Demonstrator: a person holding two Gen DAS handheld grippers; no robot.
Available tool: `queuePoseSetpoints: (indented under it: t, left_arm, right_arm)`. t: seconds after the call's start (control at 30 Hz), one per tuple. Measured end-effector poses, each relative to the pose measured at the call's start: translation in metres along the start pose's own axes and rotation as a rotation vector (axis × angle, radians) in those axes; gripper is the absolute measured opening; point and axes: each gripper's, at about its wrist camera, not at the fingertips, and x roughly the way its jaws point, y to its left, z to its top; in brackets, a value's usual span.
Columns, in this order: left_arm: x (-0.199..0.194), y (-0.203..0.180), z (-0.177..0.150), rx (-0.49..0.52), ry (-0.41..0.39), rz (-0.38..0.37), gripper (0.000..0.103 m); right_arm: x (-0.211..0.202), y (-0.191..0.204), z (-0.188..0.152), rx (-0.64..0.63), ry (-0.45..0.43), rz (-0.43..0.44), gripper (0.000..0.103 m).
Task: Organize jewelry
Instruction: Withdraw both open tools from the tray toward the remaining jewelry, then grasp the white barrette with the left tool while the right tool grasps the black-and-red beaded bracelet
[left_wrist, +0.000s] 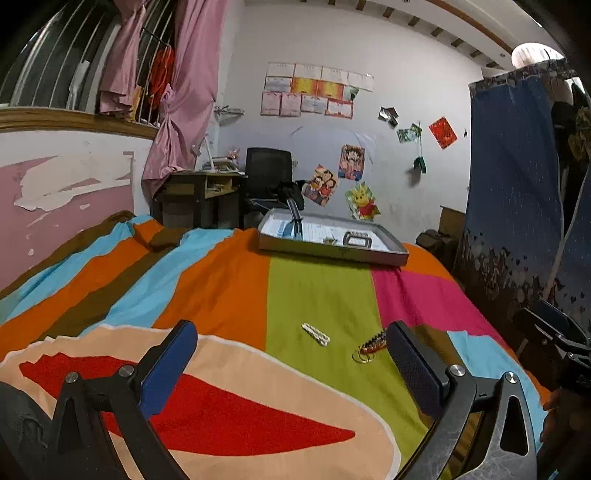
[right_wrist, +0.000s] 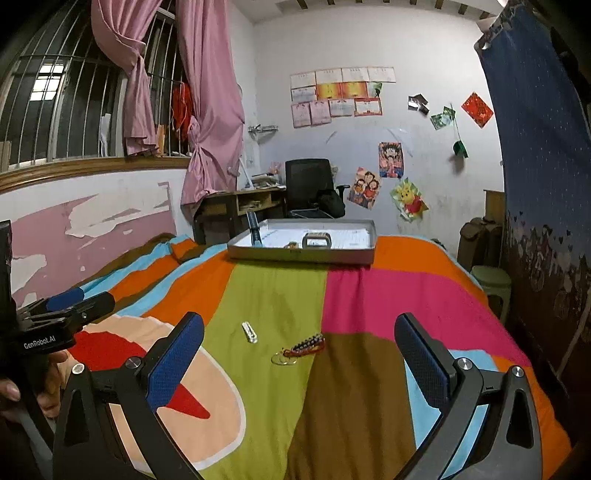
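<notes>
A white bead bracelet (left_wrist: 316, 333) (right_wrist: 249, 332) lies on the green stripe of the bedspread. Right of it lies a red and dark beaded bracelet (left_wrist: 373, 342) (right_wrist: 306, 345) with thin gold hoops (left_wrist: 362, 356) (right_wrist: 283, 358) beside it. A grey metal tray (left_wrist: 334, 251) (right_wrist: 301, 254) stands at the bed's far end, holding a small rectangular frame (left_wrist: 355, 238) (right_wrist: 317, 240), a small gold piece (right_wrist: 291, 244) and a blue strap. My left gripper (left_wrist: 291, 363) is open, above the bed, short of the jewelry. My right gripper (right_wrist: 299, 354) is open too, with the beaded bracelet seen between its fingers.
The striped bedspread (right_wrist: 273, 295) covers the bed. A desk (right_wrist: 240, 206) and a black office chair (right_wrist: 308, 184) stand beyond the tray. A blue curtain (right_wrist: 539, 147) hangs at the right, with a green stool (right_wrist: 491, 280) beside the bed. A hand (right_wrist: 48, 384) holds the left gripper.
</notes>
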Motion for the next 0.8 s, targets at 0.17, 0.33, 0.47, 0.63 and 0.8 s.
queuePoseSetpoints:
  t: [0.17,0.33,0.47,0.63,0.8]
  left_arm:
    - [0.009,0.001,-0.002,0.003,0.029,0.003,0.103]
    - [0.023,0.005,0.007,-0.037,0.032,0.013,0.103]
    - [0.037,0.006,0.021,-0.054,0.004,0.024,0.103]
    - [0.060,0.003,0.038,-0.072,-0.025,0.019,0.103]
    - [0.089,0.004,0.048,-0.083,-0.019,0.021,0.103]
  right_arm:
    - [0.008,-0.002,-0.007,0.017,0.008,-0.007,0.102]
    - [0.024,-0.005,0.000,0.033,-0.002,-0.014,0.102]
    - [0.040,-0.007,0.012,0.041,-0.024,-0.016,0.102]
    - [0.067,-0.008,0.032,0.033,-0.050,-0.020,0.102]
    - [0.095,-0.013,0.042,0.029,-0.052,-0.030,0.102]
